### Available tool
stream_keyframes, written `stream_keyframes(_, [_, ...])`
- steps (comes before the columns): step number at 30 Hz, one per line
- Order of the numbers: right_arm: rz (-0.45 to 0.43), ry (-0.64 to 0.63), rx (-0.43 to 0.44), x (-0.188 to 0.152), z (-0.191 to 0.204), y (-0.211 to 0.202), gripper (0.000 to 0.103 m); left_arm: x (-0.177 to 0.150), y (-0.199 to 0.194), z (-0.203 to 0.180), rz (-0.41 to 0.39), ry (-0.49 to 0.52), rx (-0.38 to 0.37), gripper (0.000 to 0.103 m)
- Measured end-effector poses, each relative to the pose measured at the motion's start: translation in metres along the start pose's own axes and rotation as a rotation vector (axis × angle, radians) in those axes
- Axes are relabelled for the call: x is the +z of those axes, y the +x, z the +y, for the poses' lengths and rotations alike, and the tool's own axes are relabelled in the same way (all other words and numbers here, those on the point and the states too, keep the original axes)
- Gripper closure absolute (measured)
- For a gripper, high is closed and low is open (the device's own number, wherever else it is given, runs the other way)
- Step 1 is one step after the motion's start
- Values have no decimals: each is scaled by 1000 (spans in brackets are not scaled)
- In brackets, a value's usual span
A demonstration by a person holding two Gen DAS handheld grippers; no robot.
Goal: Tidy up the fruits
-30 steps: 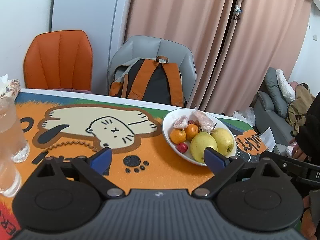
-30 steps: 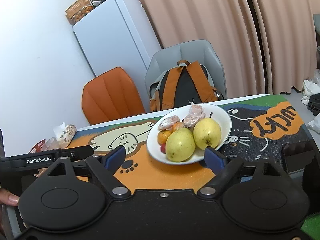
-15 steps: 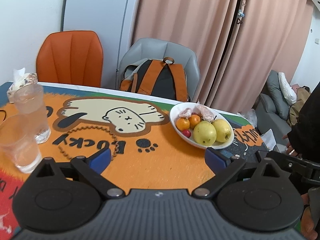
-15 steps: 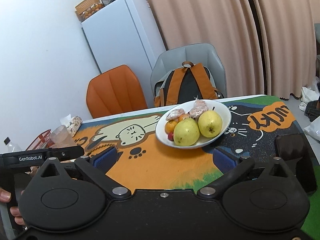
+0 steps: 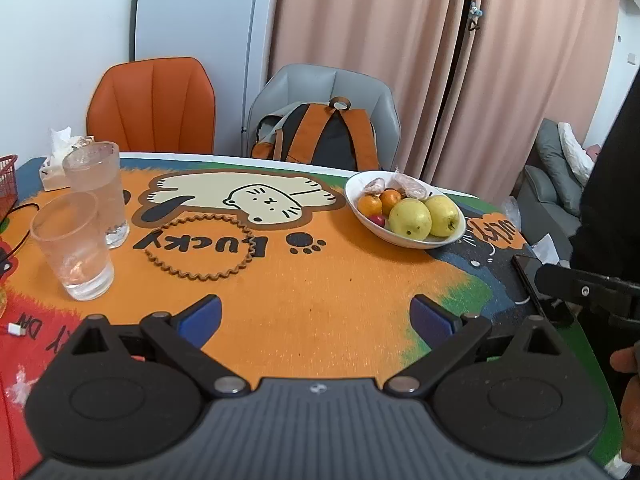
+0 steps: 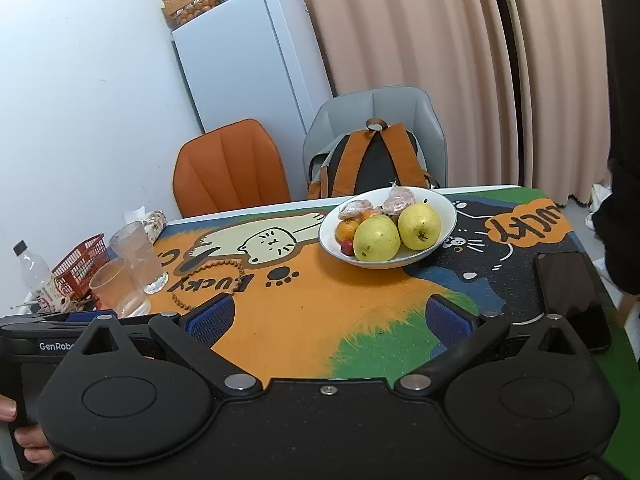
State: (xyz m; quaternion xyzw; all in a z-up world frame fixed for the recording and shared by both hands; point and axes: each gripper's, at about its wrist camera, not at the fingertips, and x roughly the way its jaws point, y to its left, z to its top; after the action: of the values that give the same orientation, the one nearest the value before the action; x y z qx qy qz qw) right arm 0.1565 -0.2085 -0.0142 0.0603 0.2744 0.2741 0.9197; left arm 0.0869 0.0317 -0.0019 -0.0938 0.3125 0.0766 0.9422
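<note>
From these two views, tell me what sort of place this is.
Probably a home dining corner: a white fridge, chairs at a table with a cartoon cat mat, and a bowl of fruit.

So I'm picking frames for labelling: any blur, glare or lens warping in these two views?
Left wrist view: sharp, even light, soft shadow under the bowl; curtain bows at the edge. Right wrist view: also sharp; fridge leans from fisheye, pears lit without glare.
</note>
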Motion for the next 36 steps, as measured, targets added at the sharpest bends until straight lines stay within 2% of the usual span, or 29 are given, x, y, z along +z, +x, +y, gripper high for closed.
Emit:
stream_keyframes(15, [32,-31,-26,-20,22,-29,0,-15,-45,-1,-33,46,39,0])
stream_keyframes(27, [64,-59,-55,-29,26,-30,0,-28,-45,-5,5,82,41,0])
stream_keyframes(36, [84,-76,-88,-33,28,-32,0,-30,-50,-6,-2,88,40,0])
